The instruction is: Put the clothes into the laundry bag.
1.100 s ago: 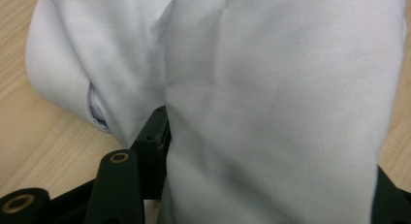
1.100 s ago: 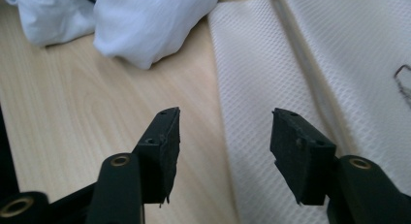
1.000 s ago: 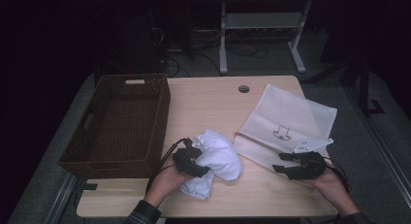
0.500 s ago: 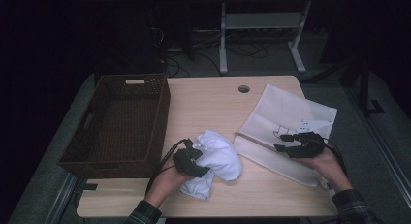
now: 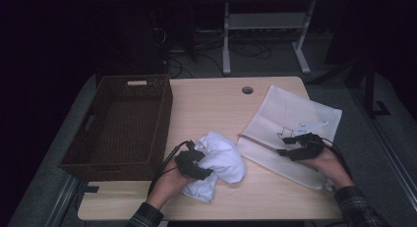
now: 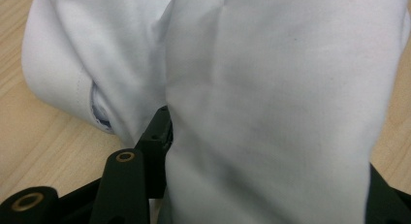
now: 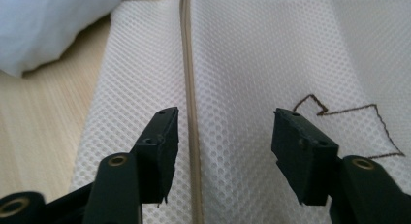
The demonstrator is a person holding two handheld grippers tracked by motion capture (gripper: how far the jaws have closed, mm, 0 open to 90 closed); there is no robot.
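At the near edge of the wooden table (image 5: 206, 101), a bundled white garment (image 5: 219, 163) is clamped between the jaws of the left gripper (image 5: 196, 164); in the left gripper view the cloth (image 6: 271, 103) is seen bunched between the two black jaws and resting on the tabletop. To the right, the right gripper (image 5: 295, 147) is held over a flat white mesh laundry bag (image 5: 290, 124), with its jaws apart and nothing gripped; they have just been opening a little. In the right gripper view the bag's beige zipper strip (image 7: 189, 88) is seen running between the open jaws, and a brown stitched outline (image 7: 349, 122) is seen on the mesh beside the right-hand jaw. What the bag holds cannot be told. Farther back, at the left, a dark woven basket (image 5: 93, 133) is set on the table; nothing is seen lying inside it.
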